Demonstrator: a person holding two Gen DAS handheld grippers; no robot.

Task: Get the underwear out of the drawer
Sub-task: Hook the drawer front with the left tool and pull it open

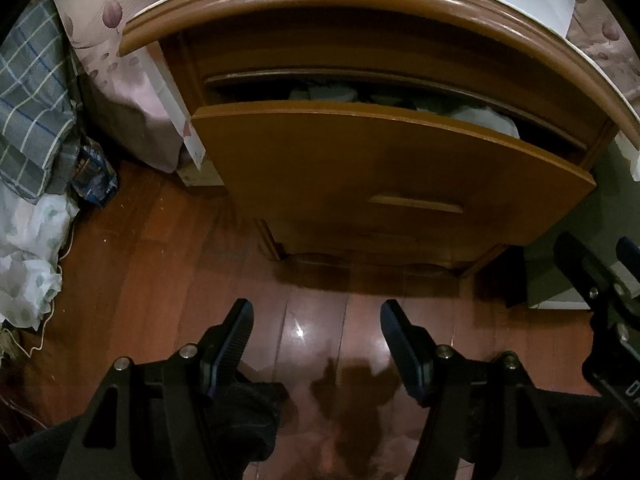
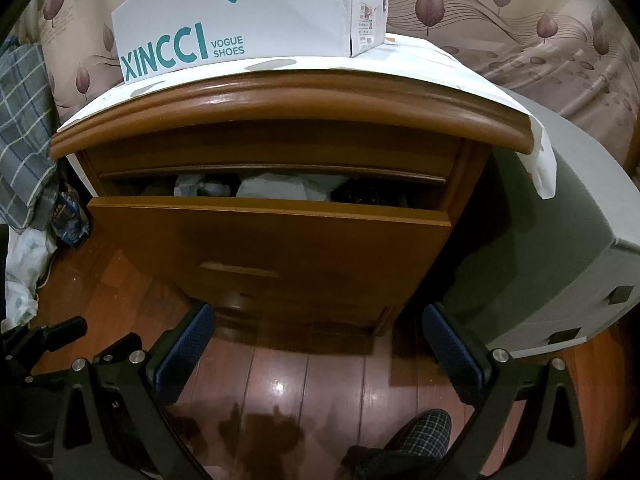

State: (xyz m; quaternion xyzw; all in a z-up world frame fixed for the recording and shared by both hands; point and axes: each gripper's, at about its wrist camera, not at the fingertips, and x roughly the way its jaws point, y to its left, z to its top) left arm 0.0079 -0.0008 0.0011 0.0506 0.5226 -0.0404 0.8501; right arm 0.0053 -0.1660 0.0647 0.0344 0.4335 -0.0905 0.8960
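We face a wooden nightstand [image 2: 280, 128] standing on a glossy red-brown plank floor [image 1: 312, 320]. Its top is covered by white paper, and on that sits a white shoe box [image 2: 256, 12] printed XINCCI VOGUE SHOES. To the right of the nightstand is a large grey box [image 2: 560, 248], close against its side. To the left, a checked blue-grey cloth [image 1: 32, 112] hangs above a heap of pale patterned fabric [image 1: 28, 248], with a small blue packet [image 1: 94, 176] on the floor between that heap and the nightstand.

The drawer [image 2: 272, 256] is pulled partly out, its front tipped toward us, a flat wooden handle [image 1: 416, 204] on its face. In the gap above the front we see the underwear [image 2: 276, 190]: a jumble of white and dark garments lying inside, untouched.

Our left gripper [image 1: 316, 320] hangs over the floor short of the drawer, its 2 fingers apart with nothing between them. Our right gripper [image 2: 316, 320] sits beside it, fingers likewise spread wide and empty. A plaid slipper [image 2: 420, 432] shows below the right one.
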